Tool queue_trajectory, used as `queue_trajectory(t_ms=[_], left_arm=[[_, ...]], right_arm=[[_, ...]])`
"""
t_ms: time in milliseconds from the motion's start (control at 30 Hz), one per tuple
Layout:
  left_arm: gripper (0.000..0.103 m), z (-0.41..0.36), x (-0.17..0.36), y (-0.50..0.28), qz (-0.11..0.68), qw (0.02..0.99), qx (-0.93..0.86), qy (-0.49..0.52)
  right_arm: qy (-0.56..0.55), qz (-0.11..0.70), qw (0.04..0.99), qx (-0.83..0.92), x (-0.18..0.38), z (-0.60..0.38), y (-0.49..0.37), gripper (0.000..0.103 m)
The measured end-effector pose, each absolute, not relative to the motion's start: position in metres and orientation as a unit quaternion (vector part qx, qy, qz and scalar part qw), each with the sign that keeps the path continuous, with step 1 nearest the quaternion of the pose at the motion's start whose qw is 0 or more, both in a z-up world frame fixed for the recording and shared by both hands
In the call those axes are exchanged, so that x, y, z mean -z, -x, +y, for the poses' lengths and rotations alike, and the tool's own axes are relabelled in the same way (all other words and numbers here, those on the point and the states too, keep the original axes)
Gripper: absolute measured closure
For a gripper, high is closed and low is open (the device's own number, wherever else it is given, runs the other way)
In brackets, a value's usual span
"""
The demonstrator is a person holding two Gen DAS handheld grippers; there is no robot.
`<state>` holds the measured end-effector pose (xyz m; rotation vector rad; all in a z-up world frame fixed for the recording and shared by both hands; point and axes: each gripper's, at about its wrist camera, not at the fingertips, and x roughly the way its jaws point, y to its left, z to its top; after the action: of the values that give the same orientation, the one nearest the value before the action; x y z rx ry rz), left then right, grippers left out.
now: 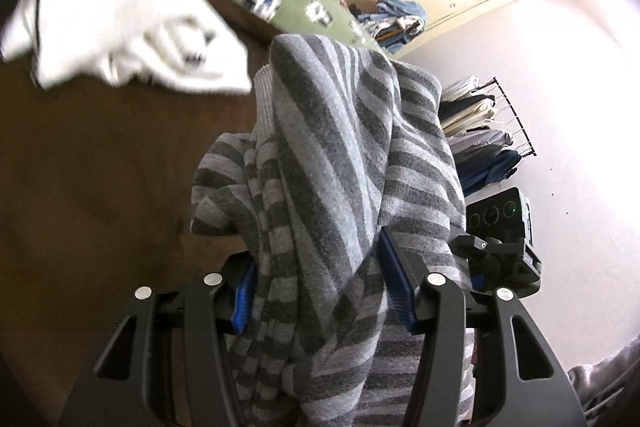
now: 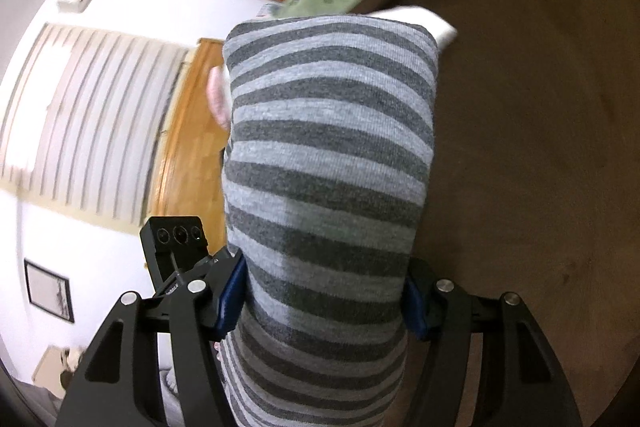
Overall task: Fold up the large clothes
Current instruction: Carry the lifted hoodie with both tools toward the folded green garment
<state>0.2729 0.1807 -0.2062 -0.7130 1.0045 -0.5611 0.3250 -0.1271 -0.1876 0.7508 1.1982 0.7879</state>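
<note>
The grey-and-dark-grey striped knit sweater (image 1: 332, 187) hangs bunched above the dark brown table surface (image 1: 100, 187), held up at both ends. The left gripper (image 1: 320, 287) is clenched on a gathered fold of it between its blue pads, and the right gripper (image 2: 324, 299) likewise clamps a smooth, thick fold. Behind the sweater, a crumpled white garment (image 1: 120, 27) lies on the table.

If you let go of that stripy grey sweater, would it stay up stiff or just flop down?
Probably flop. The striped sweater hangs in soft folds between the left gripper pads and droops over the right gripper. Its ribbed knit looks grippy, so it is unlikely to slide out.
</note>
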Motion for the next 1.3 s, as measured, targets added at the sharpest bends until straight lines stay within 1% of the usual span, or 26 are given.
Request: queue_trajectory(t_ms=[100, 167, 333, 500, 933, 1167, 1300], left_arm=[[0.049, 0.186, 0.153, -0.251, 0.450, 0.791, 0.248, 0.332], [0.049, 0.188, 0.131, -0.236, 0.448, 0.794, 0.238, 0.335], [0.049, 0.199, 0.104, -0.200, 0.436, 0.804, 0.217, 0.341], [0.049, 0.212, 0.089, -0.175, 0.418, 0.820, 0.197, 0.338], [0.049, 0.238, 0.063, -0.142, 0.394, 0.840, 0.154, 0.340], [0.049, 0.287, 0.056, -0.125, 0.382, 0.847, 0.117, 0.350], [0.049, 0.335, 0.064, -0.113, 0.375, 0.848, 0.093, 0.363]], right_arm=[[-0.321, 0.533, 0.689, -0.371, 0.139, -0.124, -0.312, 0.040], [-0.316, 0.533, 0.689, -0.377, 0.115, -0.113, -0.308, 0.040], [-0.292, 0.537, 0.685, -0.397, 0.082, -0.097, -0.285, 0.040], [-0.259, 0.536, 0.682, -0.425, 0.057, -0.073, -0.276, 0.040], [-0.251, 0.537, 0.659, -0.463, 0.047, -0.027, -0.281, 0.040], [-0.234, 0.541, 0.642, -0.490, 0.048, 0.027, -0.284, 0.040], [-0.221, 0.548, 0.629, -0.504, 0.052, 0.076, -0.283, 0.040]])
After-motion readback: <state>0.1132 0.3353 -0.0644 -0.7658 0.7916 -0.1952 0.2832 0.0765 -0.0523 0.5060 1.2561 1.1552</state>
